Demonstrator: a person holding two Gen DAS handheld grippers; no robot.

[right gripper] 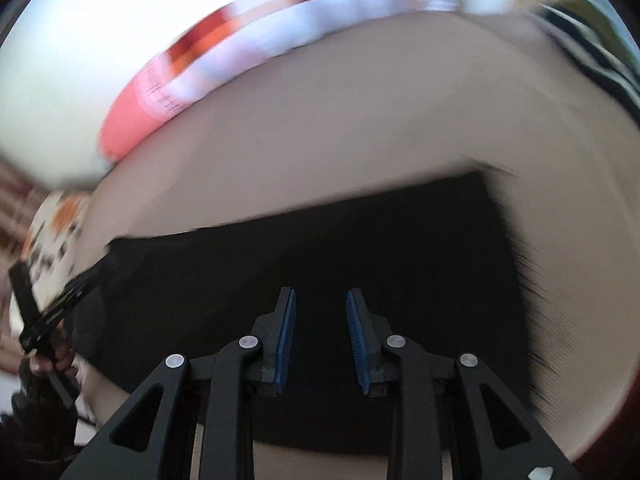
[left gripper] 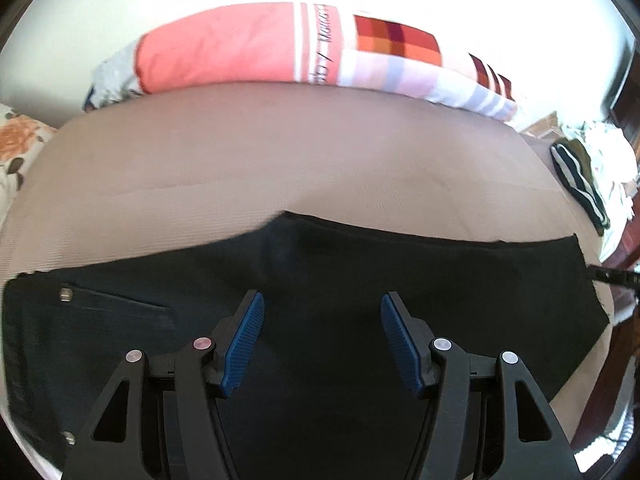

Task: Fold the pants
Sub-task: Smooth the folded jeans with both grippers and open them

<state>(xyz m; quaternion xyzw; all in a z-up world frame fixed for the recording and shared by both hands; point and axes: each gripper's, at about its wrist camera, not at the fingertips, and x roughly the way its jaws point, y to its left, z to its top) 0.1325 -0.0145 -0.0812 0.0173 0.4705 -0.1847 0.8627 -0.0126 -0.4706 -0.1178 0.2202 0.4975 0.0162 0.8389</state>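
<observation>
Black pants [left gripper: 360, 272] lie flat across a tan bed sheet [left gripper: 280, 160], with a pocket and metal rivet [left gripper: 65, 294] at the left end. My left gripper [left gripper: 321, 296] hovers over them, open, nothing between its blue pads. The right wrist view is blurred by motion. It shows the pants [right gripper: 360, 232] with a frayed hem end at the right. My right gripper [right gripper: 320, 291] is above the cloth, its jaws narrowly open and empty. The other gripper [right gripper: 44, 312] and the hand holding it [right gripper: 52, 360] show at the left edge of that view.
A pink and checked folded blanket [left gripper: 216, 48] lies along the far side of the bed by a white wall. A dark striped garment [left gripper: 576, 176] sits at the right edge, and a floral pillow [left gripper: 16, 144] at the left. Bare tan sheet [right gripper: 340, 120] lies beyond the pants.
</observation>
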